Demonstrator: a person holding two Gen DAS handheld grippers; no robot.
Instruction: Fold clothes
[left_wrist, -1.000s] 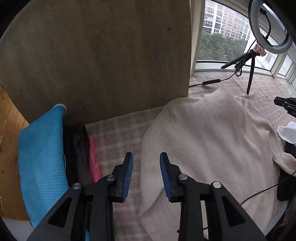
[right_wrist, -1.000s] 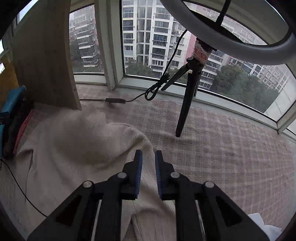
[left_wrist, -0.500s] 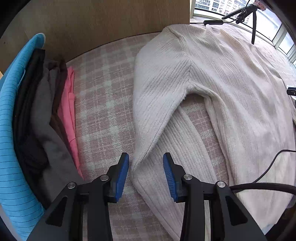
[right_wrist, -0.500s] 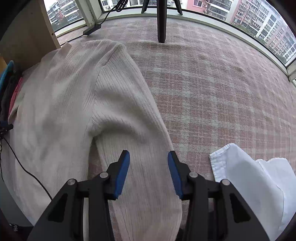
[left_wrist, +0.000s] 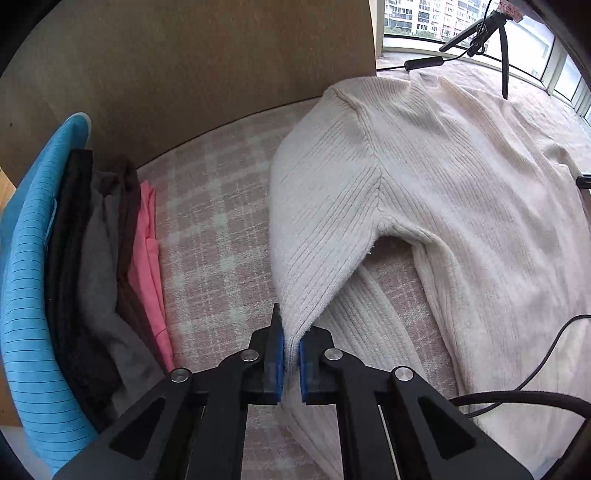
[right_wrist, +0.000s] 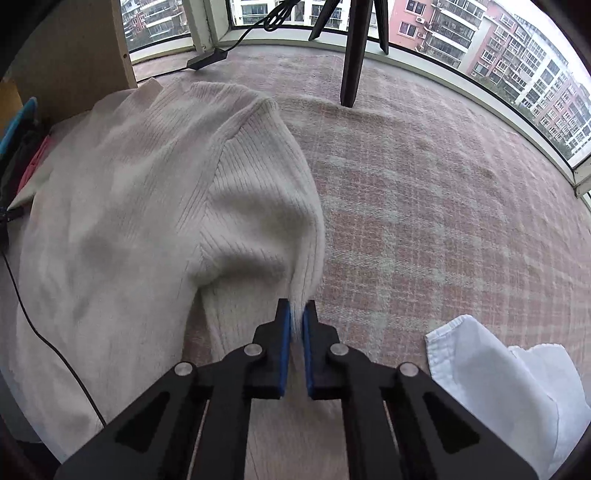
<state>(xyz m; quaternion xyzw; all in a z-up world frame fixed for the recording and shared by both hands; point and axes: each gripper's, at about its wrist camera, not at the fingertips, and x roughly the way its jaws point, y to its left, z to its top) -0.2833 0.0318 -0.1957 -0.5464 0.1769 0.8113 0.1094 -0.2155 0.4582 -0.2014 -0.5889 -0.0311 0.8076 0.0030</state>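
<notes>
1. Cream ribbed sweater (left_wrist: 461, 206) lies spread flat on my pink plaid blanket (left_wrist: 218, 221), neck toward the window, hem toward me.
2. One sleeve (left_wrist: 321, 236) runs down from the shoulder; a fold of it is drawn up into a narrow peak at the near end, the rest slack on the blanket.
3. Other sleeve (right_wrist: 266, 192) likewise, its outer edge raised in a ridge.
4. Body lies mostly smooth, with soft wrinkles, a thin black cable (right_wrist: 44, 332) crossing it.
</notes>
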